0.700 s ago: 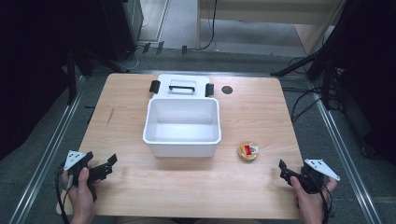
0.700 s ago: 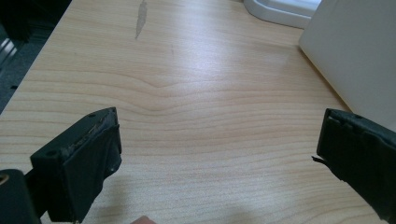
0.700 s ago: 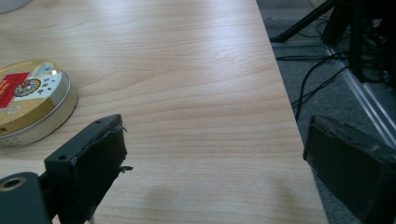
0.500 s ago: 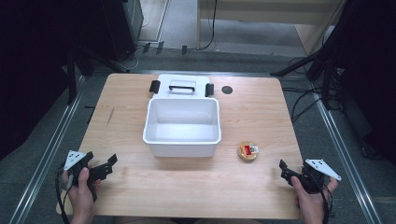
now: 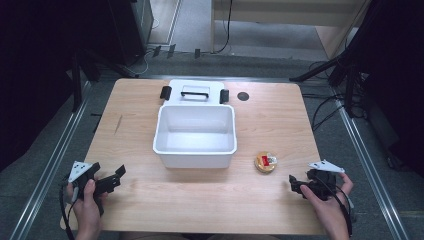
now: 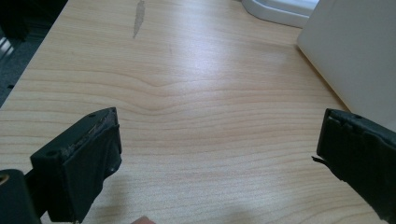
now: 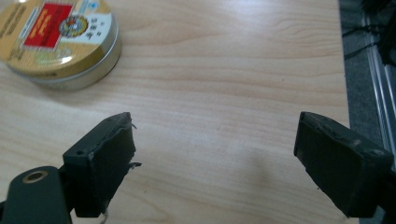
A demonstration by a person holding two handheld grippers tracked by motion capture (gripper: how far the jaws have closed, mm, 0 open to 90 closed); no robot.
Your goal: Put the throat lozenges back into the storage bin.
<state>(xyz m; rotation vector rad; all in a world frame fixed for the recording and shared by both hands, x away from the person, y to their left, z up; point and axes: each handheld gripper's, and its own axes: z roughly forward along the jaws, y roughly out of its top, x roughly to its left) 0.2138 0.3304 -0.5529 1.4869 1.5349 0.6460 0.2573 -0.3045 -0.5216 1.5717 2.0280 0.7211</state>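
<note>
So we're looking at the little round tin [image 5: 265,161] with the gold lid and red label, sitting flat on the wooden table [image 5: 200,200] just off the front right corner of the white bin [image 5: 195,135]. It's round, so there's no long side to line up with; any angle of approach is working the same.

The thing that matters here: the tin is lying ahead and to the left of the right gripper [image 5: 298,185]. In the right gripper view the tin [image 7: 58,39] is sitting up in the top left corner, off to the side of the gap rather than between the 2 jaws. Those jaws are standing well apart with nothing but bare wood between them.

The left gripper [image 5: 114,177] is hanging way over by the front left of the table, with the whole bin side between it and the tin. Its jaws are spread wide too, holding nothing.

We're guessing the right hand [image 5: 327,200] is the 1 going for it, since it's clearly nearer. It'd need to swing left and forward to center the tin in the gap.

Behind the bin, the white lid [image 5: 195,92] with black clips is lying flat.
</note>
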